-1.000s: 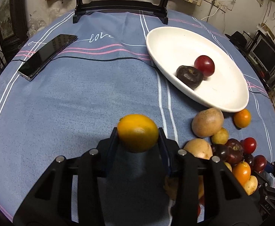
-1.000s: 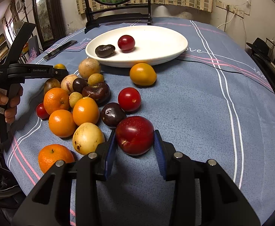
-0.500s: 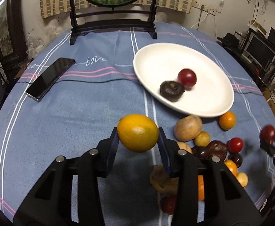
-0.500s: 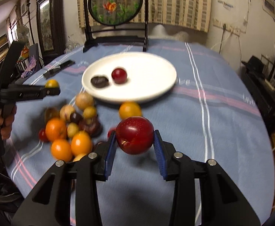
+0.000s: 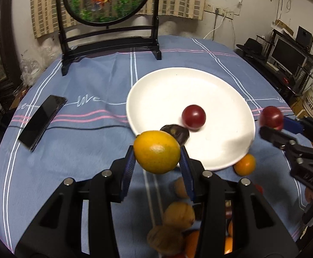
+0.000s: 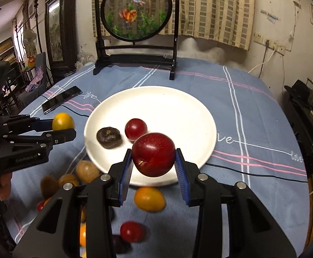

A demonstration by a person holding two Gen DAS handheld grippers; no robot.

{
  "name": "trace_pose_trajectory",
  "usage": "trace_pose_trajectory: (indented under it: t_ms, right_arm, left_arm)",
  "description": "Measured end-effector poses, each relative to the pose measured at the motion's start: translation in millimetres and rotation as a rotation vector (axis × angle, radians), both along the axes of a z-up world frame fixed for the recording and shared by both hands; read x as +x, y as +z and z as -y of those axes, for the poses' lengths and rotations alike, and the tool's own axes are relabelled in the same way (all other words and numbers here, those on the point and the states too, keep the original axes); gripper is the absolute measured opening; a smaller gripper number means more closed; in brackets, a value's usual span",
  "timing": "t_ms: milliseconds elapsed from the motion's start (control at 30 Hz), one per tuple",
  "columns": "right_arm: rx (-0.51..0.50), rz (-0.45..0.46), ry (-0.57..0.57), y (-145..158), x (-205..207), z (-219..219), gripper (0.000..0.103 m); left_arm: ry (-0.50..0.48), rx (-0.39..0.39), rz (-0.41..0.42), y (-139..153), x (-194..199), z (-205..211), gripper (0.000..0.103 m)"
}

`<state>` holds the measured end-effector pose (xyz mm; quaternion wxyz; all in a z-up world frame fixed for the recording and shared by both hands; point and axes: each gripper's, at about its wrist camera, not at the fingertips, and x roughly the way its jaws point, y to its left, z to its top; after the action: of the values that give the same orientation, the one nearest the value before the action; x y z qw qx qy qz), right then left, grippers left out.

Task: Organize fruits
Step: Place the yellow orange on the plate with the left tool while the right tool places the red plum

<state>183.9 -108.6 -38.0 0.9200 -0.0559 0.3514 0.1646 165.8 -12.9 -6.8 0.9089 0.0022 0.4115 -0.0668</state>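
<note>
Two hand-held grippers above a round surface (image 6: 253,111) covered by a blue striped cloth. The left gripper (image 5: 157,161), jaws narrowly parted, clamps a yellow-orange citrus fruit (image 5: 157,151) between its blue pads, clear of the cloth and just short of the near-left rim of the wide white ceramic plate (image 5: 178,90). The right gripper (image 6: 154,164), likewise narrowly parted, pinches a large dark red plum-like fruit (image 6: 153,153) above the near edge of the same plate. On the plate lie a small round red fruit (image 6: 135,128) and, just to its left, a wrinkled dark brown fruit (image 6: 109,137), close together but seemingly apart. The loose fruit remains on the cloth near the plate's front rim: an orange oval fruit (image 6: 149,198), a small red one (image 6: 132,231), several tan-brown ones (image 6: 87,170), blurred. A black smartphone (image 5: 42,122) lies to the far left; a black-framed round goldfish screen (image 6: 135,10) stands at the far edge.
</note>
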Motion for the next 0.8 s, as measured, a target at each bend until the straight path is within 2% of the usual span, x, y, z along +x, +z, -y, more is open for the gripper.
trace_pose_trajectory:
  t_ms: [300,533,567,600,633,700,800]
  right_arm:
    - [-0.041,-0.078,-0.016,-19.3,41.6,-1.5,0.039]
    - [-0.030,-0.162,-0.034,-39.0,62.2,-0.3,0.040]
    - [-0.025,-0.178,-0.038,-41.8,62.7,0.2,0.042]
    - [-0.015,-0.179,-0.039,-42.4,61.9,1.3,0.048]
    - [-0.004,-0.166,-0.042,-40.6,58.2,3.6,0.050]
    - [-0.002,-0.151,-0.042,-36.7,53.3,6.5,0.050]
    - [0.011,-0.122,-0.051,-27.9,43.5,14.7,0.050]
  left_arm:
    - [-0.035,0.007,-0.060,-19.4,43.8,21.2,0.042]
    - [-0.042,0.015,-0.091,-29.5,68.9,37.6,0.043]
    - [-0.041,0.019,-0.091,-29.3,71.0,38.9,0.045]
    - [-0.039,0.022,-0.089,-28.6,72.5,40.1,0.053]
    - [-0.033,0.024,-0.084,-27.1,73.2,40.7,0.056]
    - [-0.027,0.024,-0.065,-22.8,71.0,40.6,0.062]
    - [-0.018,0.028,-0.049,-17.8,65.1,38.8,0.066]
